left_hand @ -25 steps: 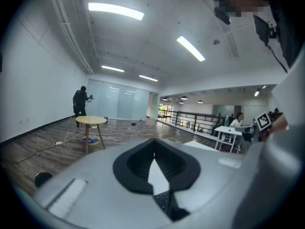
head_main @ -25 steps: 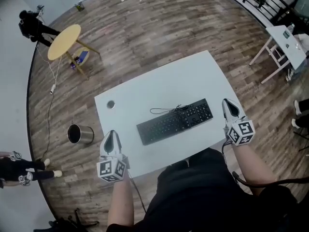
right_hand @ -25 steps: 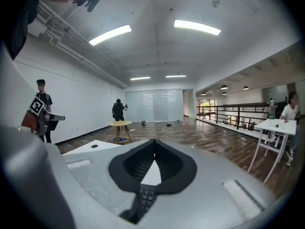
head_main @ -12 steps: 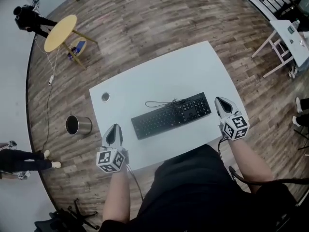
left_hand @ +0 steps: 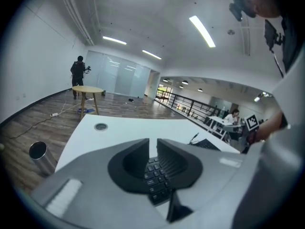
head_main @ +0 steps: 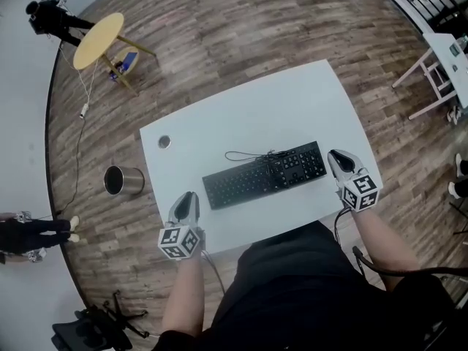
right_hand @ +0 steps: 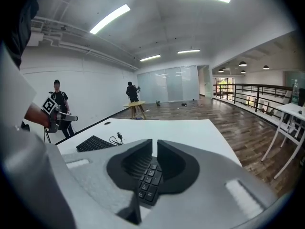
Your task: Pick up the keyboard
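**A:** The white bench (head_main: 241,112) comes first. The keyboard (head_main: 263,175) lies flat on it near the front edge, slanted, between the two grippers.

**B:** How will it handle?

**A:** It's probably a stiff, light plastic slab. It's long, so lifted by one end it would likely tip. The best hold is on both short ends, with the thin edge between the jaws. The plastic is smooth and could slip.

**B:** Grippers?

**A:** The left gripper (head_main: 186,198) sits just beside the keyboard's left end. The right gripper (head_main: 336,156) is just beside the right end. Both sets of jaws have just been opening and stand a narrow slit apart. They're released and grasp nothing.

**B:** Cable?

**A:** A thin black cable (head_main: 245,156) is looped on the bench behind the keyboard. It would likely trail on a lift.

**B:** What's hidden?

**A:** In each gripper view, the keys (right_hand: 148,175) show only through the jaw gap, because the gripper body covers the end edges. It can't be told whether the tips touch the bench. The keyboard's underside is unseen.
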Demonstrator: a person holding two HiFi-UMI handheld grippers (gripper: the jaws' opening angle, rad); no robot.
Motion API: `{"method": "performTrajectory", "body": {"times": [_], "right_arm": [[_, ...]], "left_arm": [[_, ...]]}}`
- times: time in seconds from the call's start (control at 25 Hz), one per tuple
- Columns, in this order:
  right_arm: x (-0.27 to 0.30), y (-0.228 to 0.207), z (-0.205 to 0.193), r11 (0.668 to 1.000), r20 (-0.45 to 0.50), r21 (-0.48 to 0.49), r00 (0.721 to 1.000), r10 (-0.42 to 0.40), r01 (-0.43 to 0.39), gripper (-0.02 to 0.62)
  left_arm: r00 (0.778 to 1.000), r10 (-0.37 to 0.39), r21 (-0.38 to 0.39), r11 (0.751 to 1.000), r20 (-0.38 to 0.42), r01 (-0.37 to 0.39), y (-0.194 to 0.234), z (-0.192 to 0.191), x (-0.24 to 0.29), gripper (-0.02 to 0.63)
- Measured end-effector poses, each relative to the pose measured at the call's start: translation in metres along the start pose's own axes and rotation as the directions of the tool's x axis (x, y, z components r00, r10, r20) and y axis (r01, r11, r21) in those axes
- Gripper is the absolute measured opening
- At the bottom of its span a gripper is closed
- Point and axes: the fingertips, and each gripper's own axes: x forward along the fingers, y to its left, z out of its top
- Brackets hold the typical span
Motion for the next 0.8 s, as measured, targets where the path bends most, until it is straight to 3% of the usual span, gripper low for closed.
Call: {"method": "performTrajectory", "body": {"times": [0.8], "right_arm": [[0.02, -0.003, -0.012, 1.0, -0.047, 0.005, 0.999, 0.0, 0.0, 0.103]], "left_arm": [[0.996, -0.025, -0.014, 1.0, -0.081, 0.024, 0.006, -0.01, 0.026, 0.074]]}}
